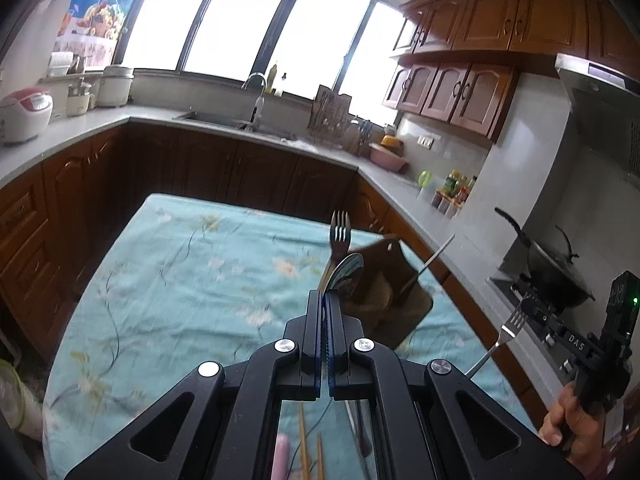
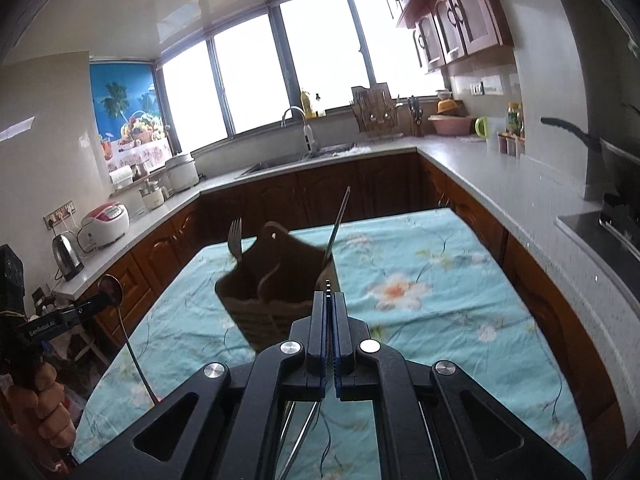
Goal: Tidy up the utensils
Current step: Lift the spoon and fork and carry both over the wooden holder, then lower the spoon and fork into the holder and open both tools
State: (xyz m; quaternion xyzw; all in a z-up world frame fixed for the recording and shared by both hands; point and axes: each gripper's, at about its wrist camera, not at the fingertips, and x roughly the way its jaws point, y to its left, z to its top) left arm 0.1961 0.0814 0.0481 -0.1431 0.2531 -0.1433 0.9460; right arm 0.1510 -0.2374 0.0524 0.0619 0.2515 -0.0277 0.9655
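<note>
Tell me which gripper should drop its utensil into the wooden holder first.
Right, probably: the right gripper, shut on a fork, looks closer to the wooden holder; the left gripper holds its spoon farther left.

Your way across the surface is open left and right; the brown holder, bristling with a fork, obstructs the far centre.

Brown holder on the table, fork upright inside.

Right tongs pinch a thin metal fork edge-on before the brown wooden utensil holder on the floral turquoise-clothed bench; left tongs grip a spoon.
</note>
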